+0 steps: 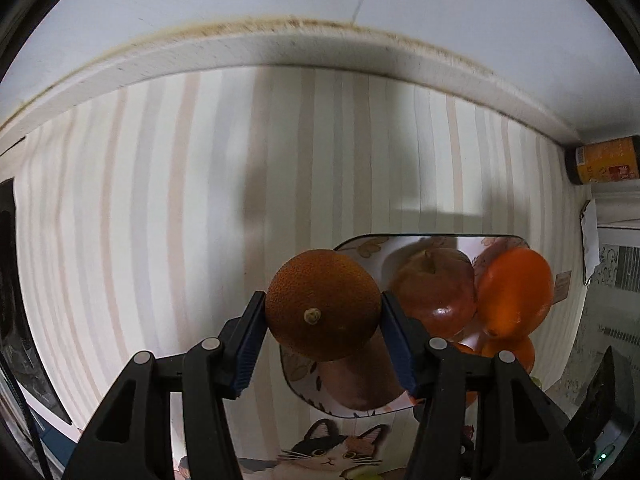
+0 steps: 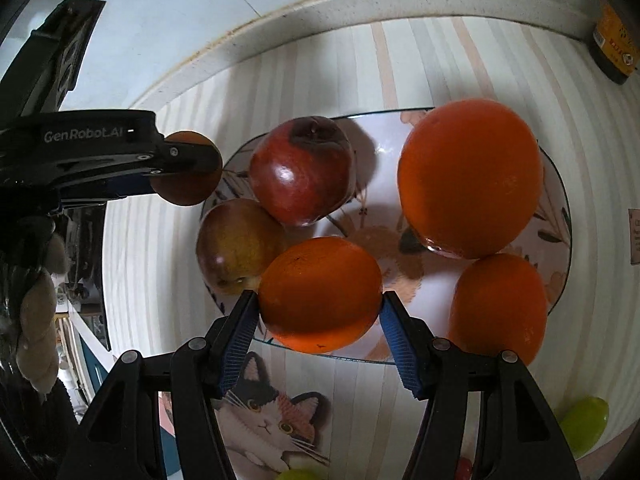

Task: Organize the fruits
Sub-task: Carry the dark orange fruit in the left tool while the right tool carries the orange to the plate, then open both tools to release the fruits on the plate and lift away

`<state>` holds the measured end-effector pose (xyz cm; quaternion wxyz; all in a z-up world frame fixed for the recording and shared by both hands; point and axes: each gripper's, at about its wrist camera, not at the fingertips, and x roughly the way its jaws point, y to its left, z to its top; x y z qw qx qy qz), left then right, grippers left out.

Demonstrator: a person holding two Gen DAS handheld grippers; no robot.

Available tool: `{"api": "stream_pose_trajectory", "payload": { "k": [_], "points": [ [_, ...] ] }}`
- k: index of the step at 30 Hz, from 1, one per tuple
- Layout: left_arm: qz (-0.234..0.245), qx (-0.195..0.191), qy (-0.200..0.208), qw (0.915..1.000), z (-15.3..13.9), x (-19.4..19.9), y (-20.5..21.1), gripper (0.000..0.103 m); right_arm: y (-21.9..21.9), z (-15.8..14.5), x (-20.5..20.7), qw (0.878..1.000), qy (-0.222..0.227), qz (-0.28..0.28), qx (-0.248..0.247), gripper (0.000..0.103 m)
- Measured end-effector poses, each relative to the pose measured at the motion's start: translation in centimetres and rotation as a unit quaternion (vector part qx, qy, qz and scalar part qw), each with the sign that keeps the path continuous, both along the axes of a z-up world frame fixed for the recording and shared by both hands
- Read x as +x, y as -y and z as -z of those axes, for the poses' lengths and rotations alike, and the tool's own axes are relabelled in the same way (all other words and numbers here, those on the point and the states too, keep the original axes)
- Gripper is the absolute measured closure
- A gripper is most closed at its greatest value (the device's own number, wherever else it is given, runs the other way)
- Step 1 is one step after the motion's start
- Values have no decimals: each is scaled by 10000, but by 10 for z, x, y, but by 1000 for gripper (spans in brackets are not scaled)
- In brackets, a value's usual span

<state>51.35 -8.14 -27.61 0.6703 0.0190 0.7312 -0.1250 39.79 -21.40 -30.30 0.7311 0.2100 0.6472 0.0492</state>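
Both grippers, left (image 1: 323,312) and right (image 2: 319,307), clamp oranges over our plate (image 2: 558,216); releasing high may roll fruit off the crowded rim.

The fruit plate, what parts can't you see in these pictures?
- Left wrist view: the plate is mostly hidden behind the left tongs and their orange.
- Right wrist view: green fruit is cut off by the lens edge.
- Right wrist view: jar label is too blurred to read.
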Motion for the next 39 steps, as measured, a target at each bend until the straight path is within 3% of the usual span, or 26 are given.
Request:
{"api": "stream_pose_trajectory", "payload": {
  "k": [2, 4, 6, 8, 9, 10, 17, 26, 33, 39],
  "points": [
    [53, 6, -138, 9999, 7, 0, 3, 49, 3, 0, 0, 10000, -28, 76, -10, 36],
    [55, 15, -89, 9999, 8, 1, 6, 47, 5, -2, 1, 9999, -12, 129, 53, 23],
    [71, -26, -34, 10000, 6, 0, 8, 29, 7, -8, -2, 9999, -21, 152, 23, 17],
    [57, 13, 55, 10000, 2, -2, 7, 15, 11, -13, -5, 9998, -43, 193, -17, 16],
    [70, 63, 127, 9999, -2, -4, 7, 14, 13, -15, -6, 9997, -73, 213, -59, 12],
    [89, 112, 212, 9997, -6, -7, 6, 14, 15, -18, -7, 9996, -99, 235, -153, 8],
    [60, 311, 796, 9963, -33, -50, -3, 14, 23, -42, -18, 9953, -19, 178, -957, 8],
    [-204, 510, 1388, 9888, -65, -127, -13, 14, 39, -70, -54, 9915, 219, 37, -1280, 8],
    [-415, 499, 2011, 9774, -105, -188, -12, 14, 39, -109, -103, 9869, 670, 10, -1469, 8],
    [-438, 413, 2248, 9726, -137, -233, -13, 14, 40, -142, -152, 9840, 1010, 73, -1465, 8]
  ]
}}
